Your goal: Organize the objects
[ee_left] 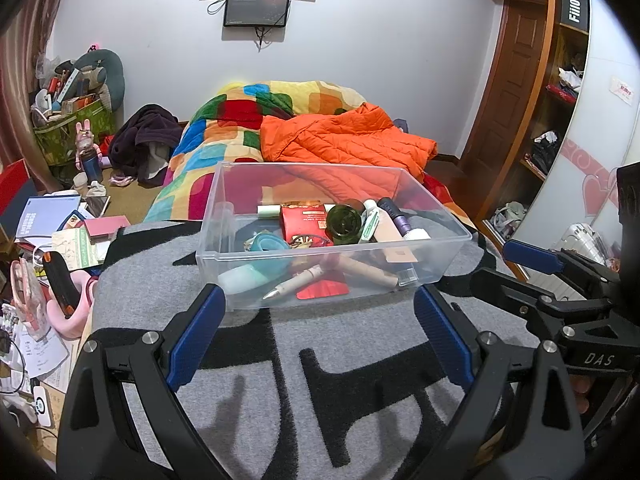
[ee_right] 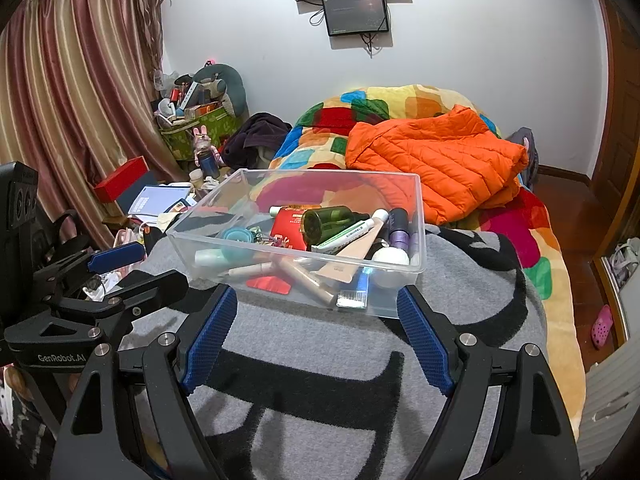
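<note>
- While both pairs of jaws are held wide apart with nothing between them, the left gripper (ee_left: 316,312) and right gripper (ee_right: 316,308) are seen poised side by side, just short of the clear bin (ee_left: 436,216).
- Small items are noted lying loose inside the bin: green bottle (ee_right: 326,222), red box (ee_left: 300,220), purple tube (ee_right: 398,228), teal roll (ee_left: 266,243) (others too jumbled to name).
- Bin is seen resting on the grey blanket (ee_right: 304,368), with no loose items visible on it.
- Stage is judged ambiguous: items gathered at the end, or awaiting sorting out. No next move can be settled.
</note>
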Available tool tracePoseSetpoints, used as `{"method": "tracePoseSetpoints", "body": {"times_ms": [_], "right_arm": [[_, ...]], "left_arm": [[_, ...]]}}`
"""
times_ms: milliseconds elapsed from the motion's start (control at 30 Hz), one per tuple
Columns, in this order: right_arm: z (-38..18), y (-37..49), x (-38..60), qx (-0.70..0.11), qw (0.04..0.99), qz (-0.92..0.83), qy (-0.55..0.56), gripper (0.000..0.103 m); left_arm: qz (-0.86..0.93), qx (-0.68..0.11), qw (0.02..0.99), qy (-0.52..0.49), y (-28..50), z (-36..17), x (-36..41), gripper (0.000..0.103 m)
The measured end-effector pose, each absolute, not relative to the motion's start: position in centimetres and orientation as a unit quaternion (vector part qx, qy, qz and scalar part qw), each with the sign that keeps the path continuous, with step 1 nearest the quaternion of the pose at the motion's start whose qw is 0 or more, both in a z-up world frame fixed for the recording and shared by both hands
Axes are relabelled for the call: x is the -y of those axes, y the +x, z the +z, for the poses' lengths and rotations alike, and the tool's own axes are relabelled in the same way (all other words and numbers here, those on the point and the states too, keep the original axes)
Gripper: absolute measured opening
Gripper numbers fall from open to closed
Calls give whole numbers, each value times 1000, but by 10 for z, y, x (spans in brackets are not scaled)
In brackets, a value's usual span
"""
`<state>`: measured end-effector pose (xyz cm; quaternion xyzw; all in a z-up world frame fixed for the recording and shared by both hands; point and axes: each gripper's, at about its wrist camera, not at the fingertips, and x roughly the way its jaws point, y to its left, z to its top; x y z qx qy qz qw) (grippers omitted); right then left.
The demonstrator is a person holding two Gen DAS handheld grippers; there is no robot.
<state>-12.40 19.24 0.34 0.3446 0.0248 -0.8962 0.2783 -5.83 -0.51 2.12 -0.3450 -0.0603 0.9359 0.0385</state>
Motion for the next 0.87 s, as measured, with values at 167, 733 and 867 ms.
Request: {"method": "tracePoseSetpoints", "body": {"times_ms": [167, 733, 867], "right_arm": [[3, -124, -193, -24, 278, -896, 344, 80], [5, -124, -193, -28, 272, -898, 345, 80], [5, -123, -191, -29, 273, -898, 343, 81]], "left_arm": [[936, 60, 39, -343, -58, 22, 5, 96], [938, 53, 42, -340, -57, 21, 0, 96], [937, 59, 45, -342, -57, 21, 2, 96]]}}
